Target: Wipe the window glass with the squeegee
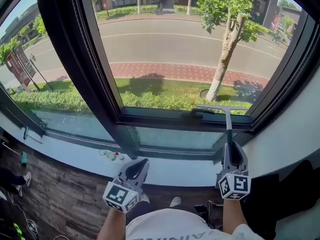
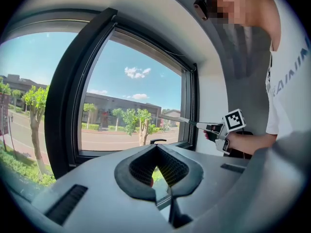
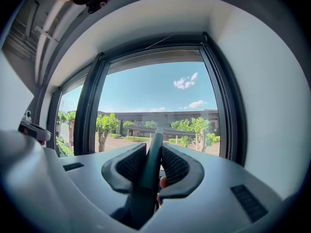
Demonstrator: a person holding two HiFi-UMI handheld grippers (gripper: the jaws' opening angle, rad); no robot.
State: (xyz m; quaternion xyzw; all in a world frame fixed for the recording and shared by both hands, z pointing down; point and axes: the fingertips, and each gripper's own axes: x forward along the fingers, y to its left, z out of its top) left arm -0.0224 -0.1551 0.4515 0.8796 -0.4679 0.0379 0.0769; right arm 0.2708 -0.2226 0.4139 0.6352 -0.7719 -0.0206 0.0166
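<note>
The squeegee (image 1: 229, 126) has its blade (image 1: 219, 107) lying across the bottom edge of the window glass (image 1: 170, 49), just above the lower frame. Its dark handle runs down into my right gripper (image 1: 231, 146), which is shut on it. In the right gripper view the handle (image 3: 151, 169) sits clamped between both pads, with the blade (image 3: 163, 130) level across the pane. My left gripper (image 1: 142, 163) hangs lower and to the left, away from the glass, shut with nothing in it; its tips meet (image 2: 156, 148). The left gripper view shows the right gripper (image 2: 216, 127) holding the squeegee (image 2: 177, 120).
A thick black mullion (image 1: 75, 59) separates this pane from the left pane (image 1: 30, 49). A black window handle (image 1: 202, 113) sits on the lower frame near the blade. A white wall (image 1: 290, 134) stands at the right. Small items (image 1: 112, 155) rest on the white sill; wood floor (image 1: 60, 194) lies below.
</note>
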